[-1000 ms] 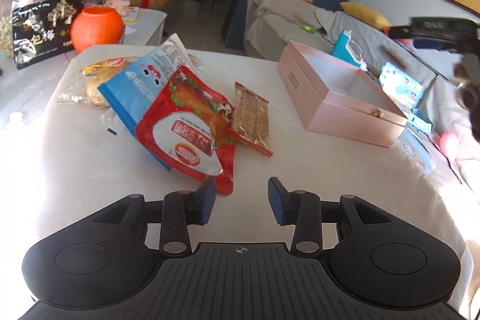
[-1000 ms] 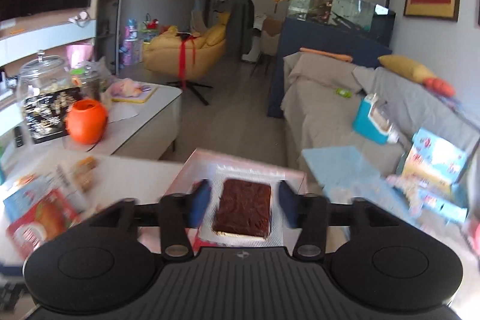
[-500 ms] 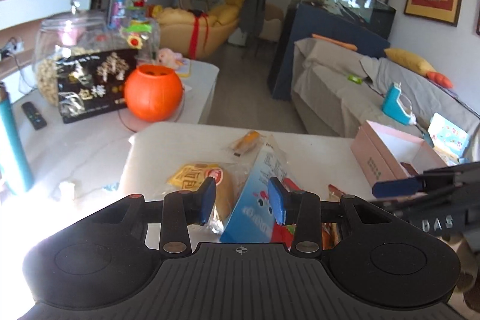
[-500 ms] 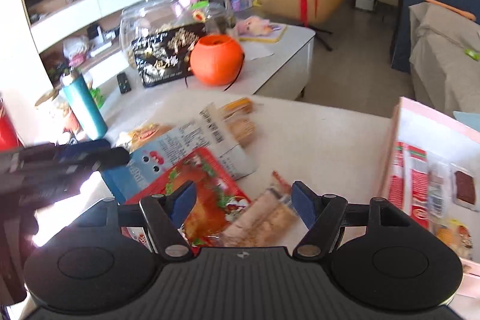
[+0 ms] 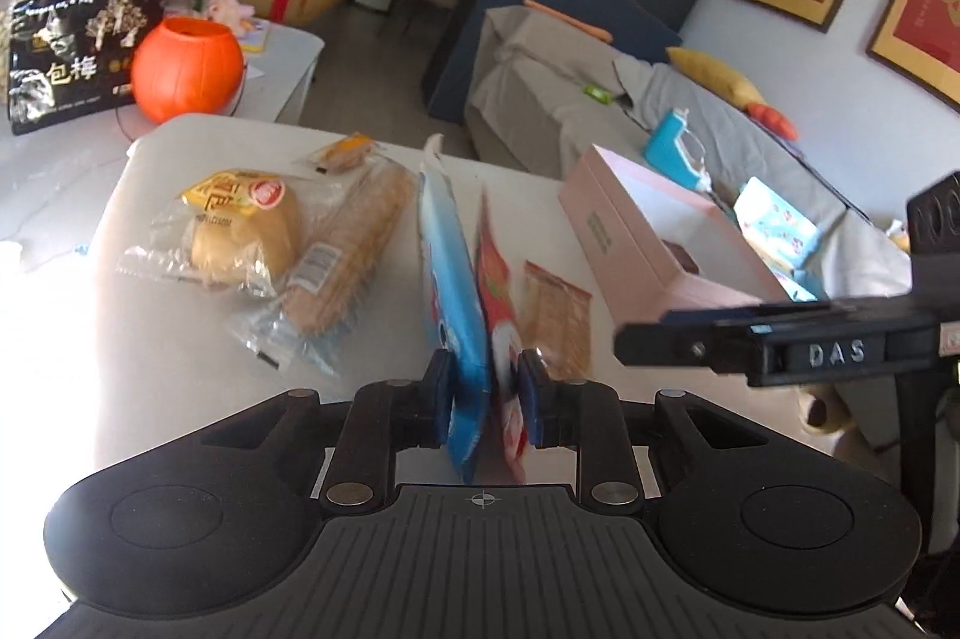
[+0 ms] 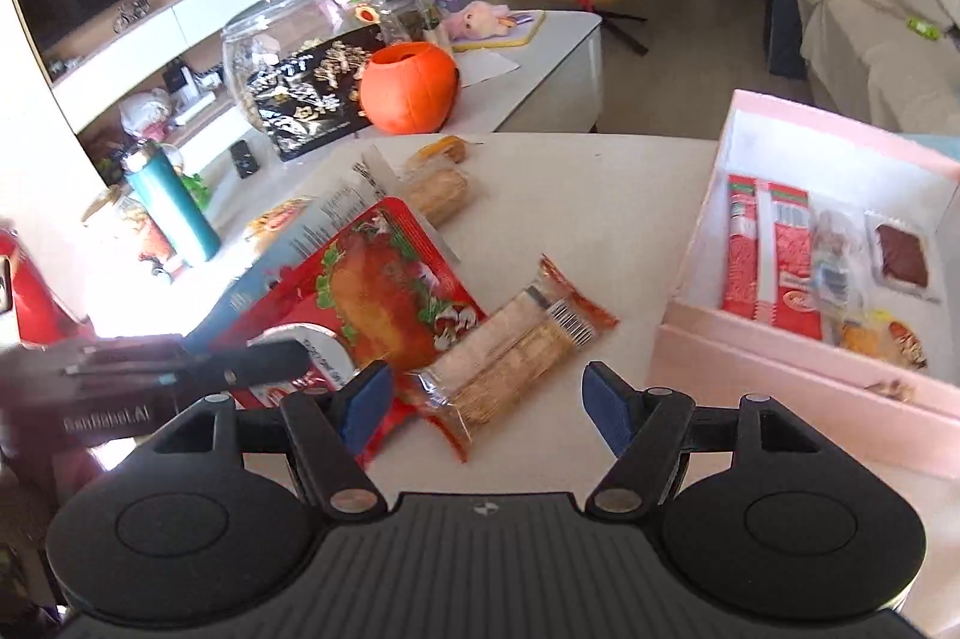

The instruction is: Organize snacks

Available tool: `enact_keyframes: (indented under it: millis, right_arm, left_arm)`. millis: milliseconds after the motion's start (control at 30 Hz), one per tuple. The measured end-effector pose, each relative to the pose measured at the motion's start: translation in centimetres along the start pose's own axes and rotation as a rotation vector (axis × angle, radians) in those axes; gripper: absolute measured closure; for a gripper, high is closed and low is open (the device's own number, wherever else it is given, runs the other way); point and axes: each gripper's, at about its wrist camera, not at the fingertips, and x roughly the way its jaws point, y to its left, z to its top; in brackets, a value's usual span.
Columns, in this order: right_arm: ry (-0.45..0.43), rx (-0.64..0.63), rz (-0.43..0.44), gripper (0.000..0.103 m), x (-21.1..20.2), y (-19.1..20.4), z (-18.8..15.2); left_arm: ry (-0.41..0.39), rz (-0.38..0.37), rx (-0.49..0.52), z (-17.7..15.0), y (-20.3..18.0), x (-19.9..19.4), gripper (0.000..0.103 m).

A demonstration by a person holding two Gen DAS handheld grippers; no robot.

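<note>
On the white bench, seen from the left wrist, the left tongs have just been closing and now pinch two upright packets at once, a blue packet and a red packet, both standing on edge between the pads. Still loose beside them lie a wrapped bun, a long biscuit pack, a small wrapped cake and a cracker pack, while the pink box waits open to the right, with the other tool reaching in from that side. From the right wrist, the right tongs stand wide and empty, hovering just above the near end of the cracker pack, its pads not touching it. The pink box already holds a row of snacks: two red sachets, a clear wrapped item, a dark brown bar and an orange-wrapped piece. By that count the sorting looks roughly half done, with about six packets yet to reach the box and space remaining inside.
</note>
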Motion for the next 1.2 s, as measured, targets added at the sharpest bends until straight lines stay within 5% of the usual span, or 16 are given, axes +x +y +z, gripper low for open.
enact_keyframes:
  millis: [100,200,533,633,800,1200]
  right_arm:
    - [-0.019,-0.028,0.014,0.033,0.2,1.4,-0.2]
    - [-0.005,-0.027,0.035,0.033,0.8,2.3,-0.3]
    - [0.171,0.198,0.218,0.032,5.6,4.9,0.1]
    - [0.171,0.28,0.176,0.021,7.2,5.4,0.6]
    - [0.112,0.247,0.005,0.01,9.0,6.1,1.4]
    - [0.152,0.14,0.075,0.011,9.0,7.8,1.2]
  left_arm:
    - [0.03,0.021,0.012,-0.8,0.1,-0.6,0.078]
    - [0.006,0.126,-0.002,-1.4,1.0,-1.7,0.078]
    - [-0.111,0.22,-0.061,-1.3,3.2,-6.3,0.078]
    - [-0.121,0.235,-0.086,-1.4,3.8,-6.8,0.078]
    - [-0.125,0.222,-0.099,-1.8,3.9,-7.2,0.078]
    - [-0.136,0.24,-0.09,-2.0,3.2,-7.3,0.078]
